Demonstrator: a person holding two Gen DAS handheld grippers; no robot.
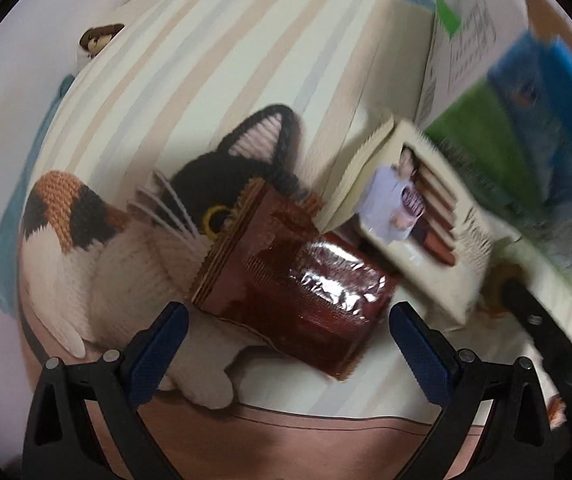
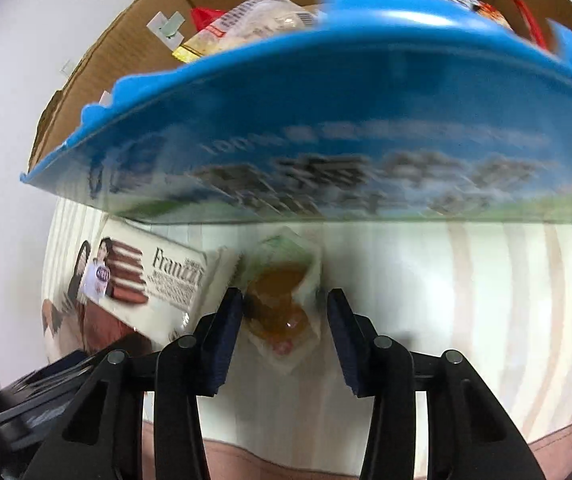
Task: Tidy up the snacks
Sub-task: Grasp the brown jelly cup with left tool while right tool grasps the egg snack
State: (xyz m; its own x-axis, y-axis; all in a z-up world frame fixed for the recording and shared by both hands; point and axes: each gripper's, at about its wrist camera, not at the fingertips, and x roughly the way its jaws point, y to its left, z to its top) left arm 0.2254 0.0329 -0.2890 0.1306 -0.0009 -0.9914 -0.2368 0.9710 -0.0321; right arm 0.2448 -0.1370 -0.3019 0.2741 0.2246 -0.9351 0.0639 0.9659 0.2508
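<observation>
Right gripper (image 2: 283,312) astride jelly packet (image 2: 281,300) (pads apart)

a striped cloth (image 1: 221,60) carries a brown packet (image 1: 298,280), a cream biscuit pack (image 2: 153,276), a small clear-wrapped snack (image 2: 281,300) and a knitted cat (image 1: 97,248).
</observation>
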